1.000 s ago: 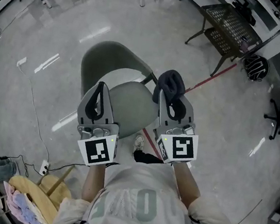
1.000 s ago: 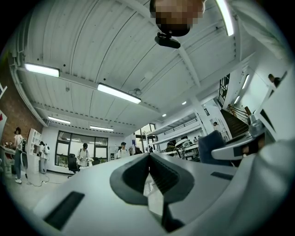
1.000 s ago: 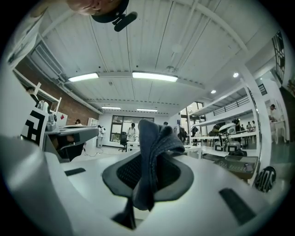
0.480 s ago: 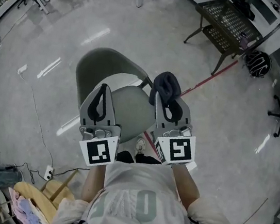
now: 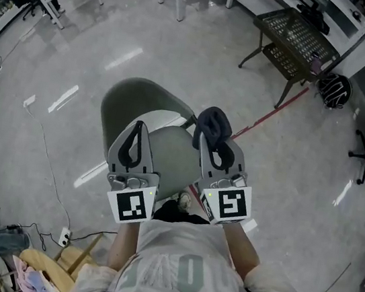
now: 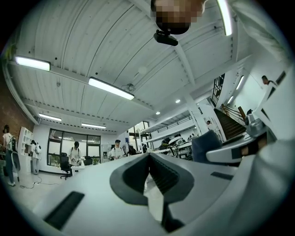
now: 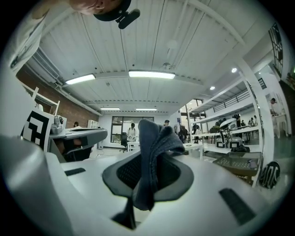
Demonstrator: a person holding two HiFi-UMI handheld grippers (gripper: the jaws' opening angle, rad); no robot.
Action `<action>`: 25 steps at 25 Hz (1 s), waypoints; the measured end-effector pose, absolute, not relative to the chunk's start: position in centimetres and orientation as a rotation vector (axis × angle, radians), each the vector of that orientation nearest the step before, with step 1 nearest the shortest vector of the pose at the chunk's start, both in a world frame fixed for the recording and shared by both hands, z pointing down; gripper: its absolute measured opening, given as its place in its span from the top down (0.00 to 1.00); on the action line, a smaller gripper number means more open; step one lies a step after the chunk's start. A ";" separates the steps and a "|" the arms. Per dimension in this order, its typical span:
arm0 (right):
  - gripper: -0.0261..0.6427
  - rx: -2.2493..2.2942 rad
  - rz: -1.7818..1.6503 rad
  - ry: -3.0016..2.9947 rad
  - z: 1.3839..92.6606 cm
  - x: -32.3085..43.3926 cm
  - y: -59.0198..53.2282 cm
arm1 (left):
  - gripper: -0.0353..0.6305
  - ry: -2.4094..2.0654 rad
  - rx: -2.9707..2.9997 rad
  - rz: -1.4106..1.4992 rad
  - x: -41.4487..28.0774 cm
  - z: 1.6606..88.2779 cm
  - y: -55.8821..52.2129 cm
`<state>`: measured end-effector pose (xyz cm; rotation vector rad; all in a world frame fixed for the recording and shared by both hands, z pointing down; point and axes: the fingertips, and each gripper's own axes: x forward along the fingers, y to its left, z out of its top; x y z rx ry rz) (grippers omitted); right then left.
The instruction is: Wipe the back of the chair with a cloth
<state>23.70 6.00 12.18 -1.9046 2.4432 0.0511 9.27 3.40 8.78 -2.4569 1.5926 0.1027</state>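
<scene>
An olive-green chair stands below me in the head view, its curved back (image 5: 135, 97) on the far side and its round seat (image 5: 171, 152) nearer. Both grippers hover over the seat. My right gripper (image 5: 213, 131) is shut on a dark blue cloth (image 5: 215, 118) that bunches out above its tips and sits just right of the chair back. In the right gripper view the cloth (image 7: 152, 152) hangs between the dark pads. My left gripper (image 5: 136, 127) is shut with nothing in it; in the left gripper view (image 6: 148, 160) it points across the room.
A black wire-mesh table (image 5: 297, 37) and a dark helmet (image 5: 332, 88) are at the upper right, with a red floor line (image 5: 269, 111) running toward the chair. A cable and power strip (image 5: 63, 233) lie left. A yellow chair with clothes (image 5: 48, 268) is at lower left.
Both grippers have drawn slightly back toward my body and kept their pose. The cloth stays gripped in the right one. The head view has shifted a little over the chair.
</scene>
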 end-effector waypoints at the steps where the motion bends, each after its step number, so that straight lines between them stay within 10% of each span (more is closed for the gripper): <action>1: 0.87 -1.897 0.062 2.449 11.9 23.4 5.7 | 0.92 1.594 -2.453 0.115 9.1 8.5 3.1; 25: 0.87 -1.828 0.112 2.503 9.6 14.8 0.1 | 0.92 1.690 -2.397 0.206 0.3 7.0 -1.8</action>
